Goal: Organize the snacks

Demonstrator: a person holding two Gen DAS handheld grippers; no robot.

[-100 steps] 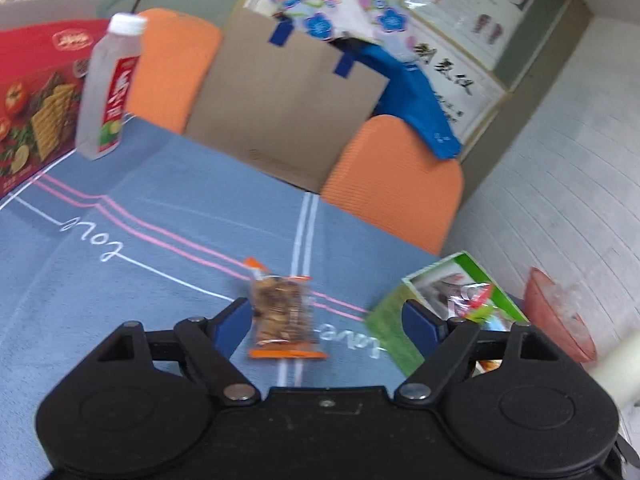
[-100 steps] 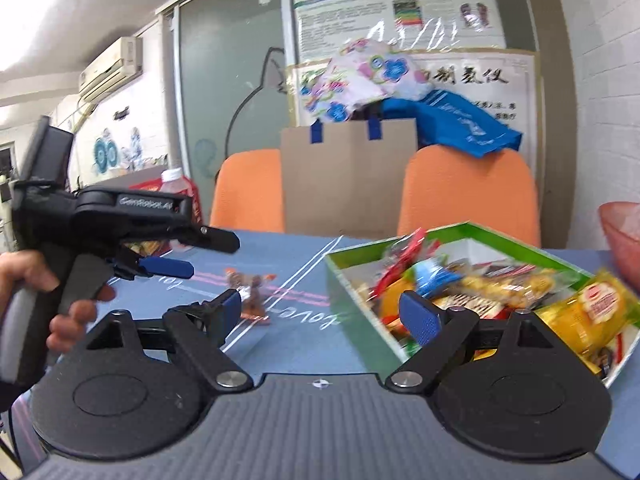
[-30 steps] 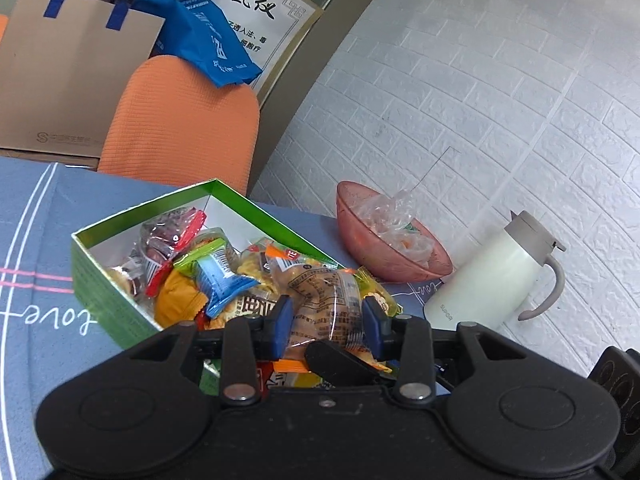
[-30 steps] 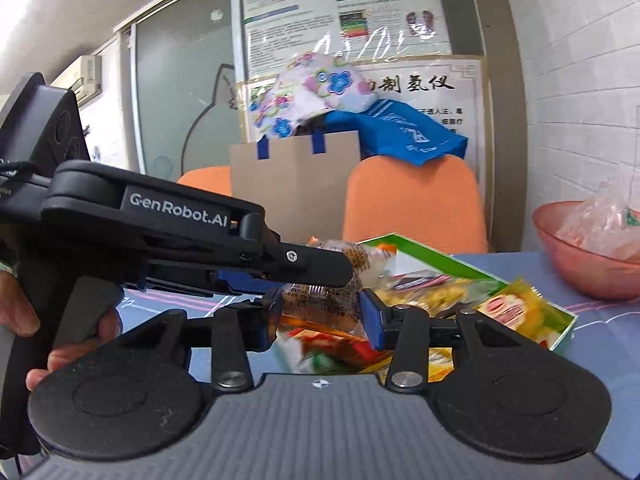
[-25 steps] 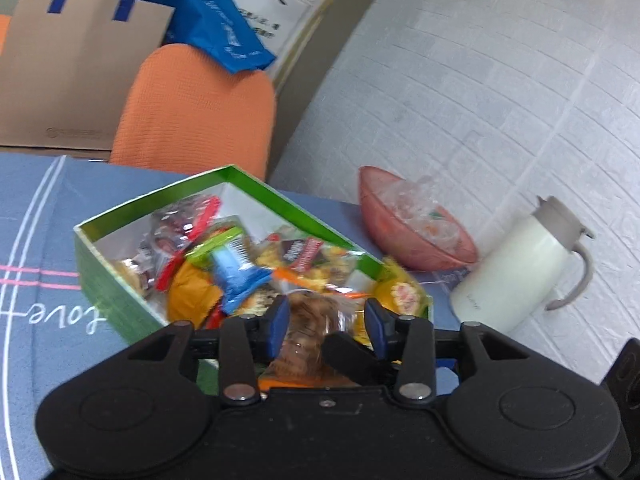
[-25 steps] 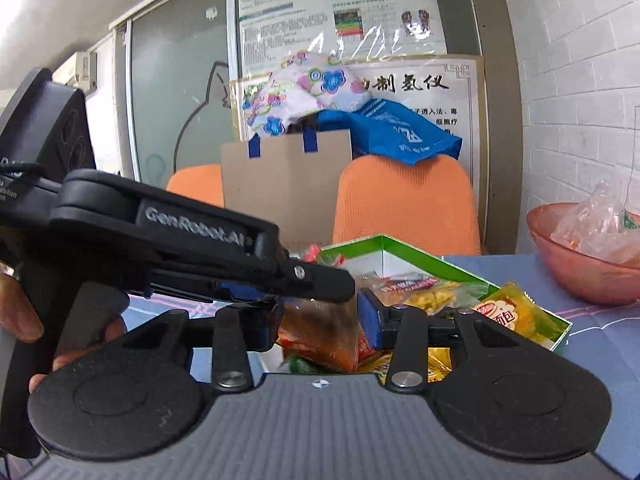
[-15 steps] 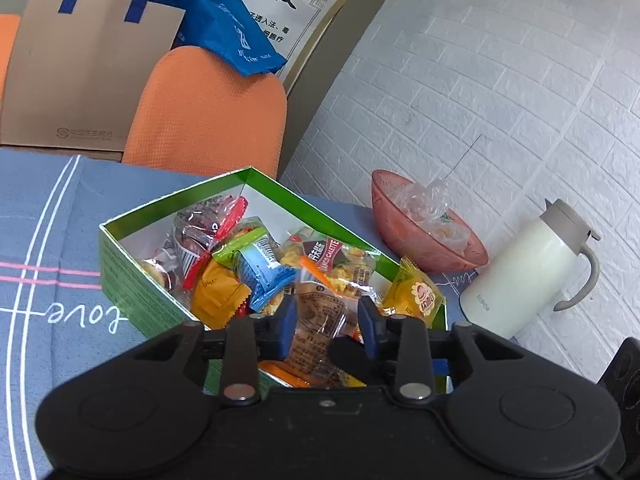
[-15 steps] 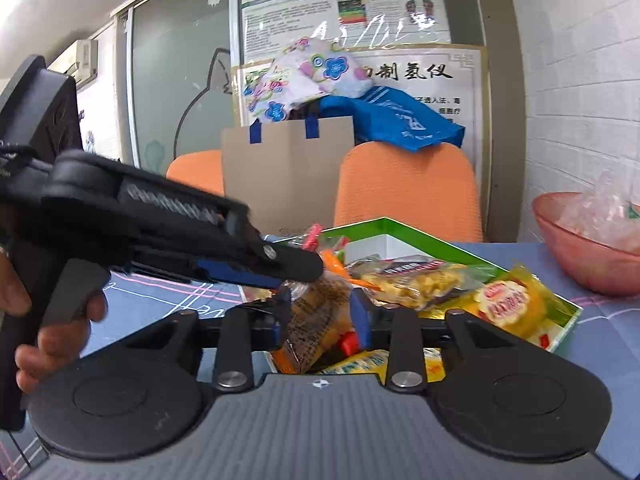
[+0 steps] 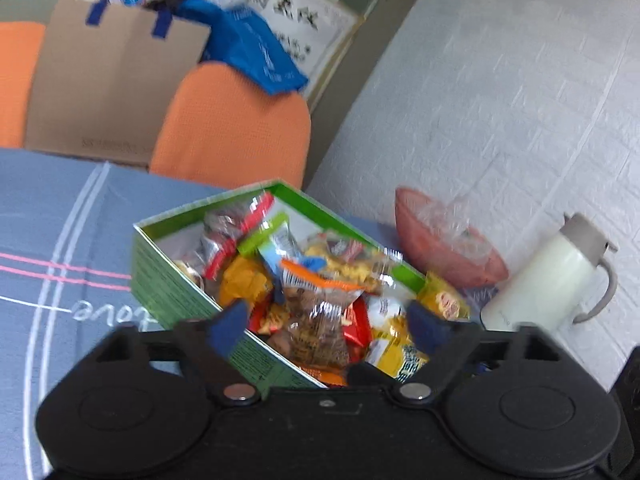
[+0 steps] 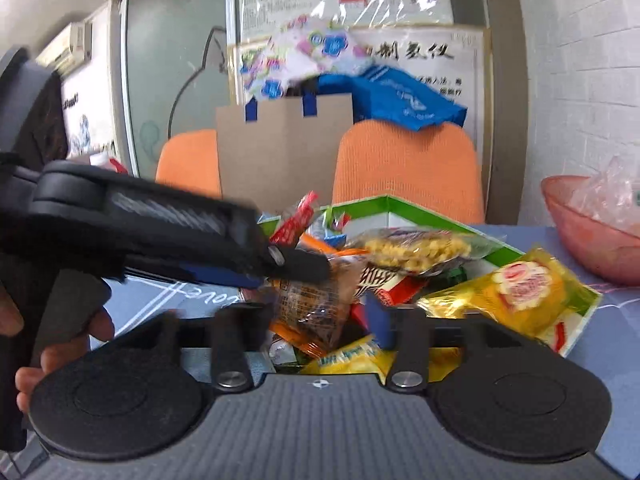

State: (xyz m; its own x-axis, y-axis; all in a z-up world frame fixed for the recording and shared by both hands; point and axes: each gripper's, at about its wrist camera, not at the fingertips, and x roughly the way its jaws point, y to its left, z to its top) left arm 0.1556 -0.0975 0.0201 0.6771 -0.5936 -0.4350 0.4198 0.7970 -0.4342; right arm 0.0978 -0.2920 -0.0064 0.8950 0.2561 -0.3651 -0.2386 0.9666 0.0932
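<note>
A green snack box (image 9: 168,276) filled with several wrapped snacks sits on the blue tablecloth. A clear packet of brown snacks with an orange top (image 9: 316,320) lies on the pile at the box's near side. My left gripper (image 9: 326,326) hovers over it, its jaws opening wide; the packet sits between the blue pads, touching neither. In the right wrist view my right gripper (image 10: 316,320) is opening too, with the same packet (image 10: 308,304) between its fingers, not pressed. The left gripper (image 10: 296,268) reaches in from the left above the box (image 10: 404,204).
A pink bowl (image 9: 448,248) with a plastic bag and a white thermos jug (image 9: 548,276) stand right of the box by the brick wall. Orange chairs (image 9: 232,128) and a brown paper bag (image 9: 108,84) are behind the table. A hand (image 10: 24,360) holds the left gripper's handle.
Both grippers were pinching the orange-topped packet over the box; their jaws have now spread wide and the packet rests on the pile. Earlier still it lay on the tablecloth.
</note>
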